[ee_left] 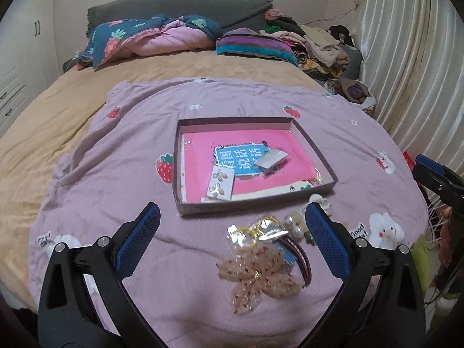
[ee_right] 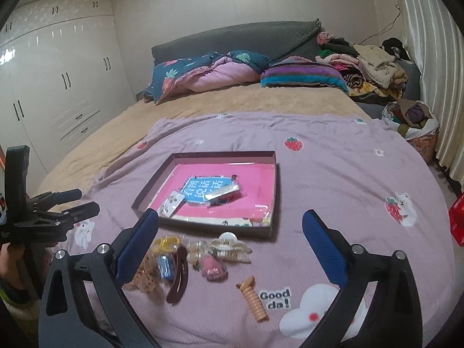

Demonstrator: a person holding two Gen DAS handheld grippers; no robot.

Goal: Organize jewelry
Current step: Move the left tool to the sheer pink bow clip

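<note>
A shallow dark box [ee_left: 255, 203] [ee_right: 203, 224] with a pink lining lies on the lilac blanket. It holds an earring card [ee_left: 219, 184] [ee_right: 171, 203] and a silver packet [ee_left: 271, 159] [ee_right: 223, 192]. In front of it lies a pile of accessories: a beige bow [ee_left: 258, 279], yellow rings in a clear bag [ee_left: 246, 236] [ee_right: 166, 243], a maroon clip [ee_right: 178, 275], a cream claw clip [ee_right: 232, 248], a pink piece [ee_right: 213, 268] and an orange spiral clip [ee_right: 253, 298]. My left gripper [ee_left: 232, 240] is open over the pile. My right gripper [ee_right: 230, 246] is open above the pile.
The lilac blanket [ee_left: 130, 150] covers a tan bed [ee_left: 43, 121]. Pillows [ee_left: 150, 39] and a clothes heap [ee_left: 319, 46] lie at the headboard. A curtain [ee_left: 411, 58] hangs on the right, and wardrobes [ee_right: 58, 81] stand on the left.
</note>
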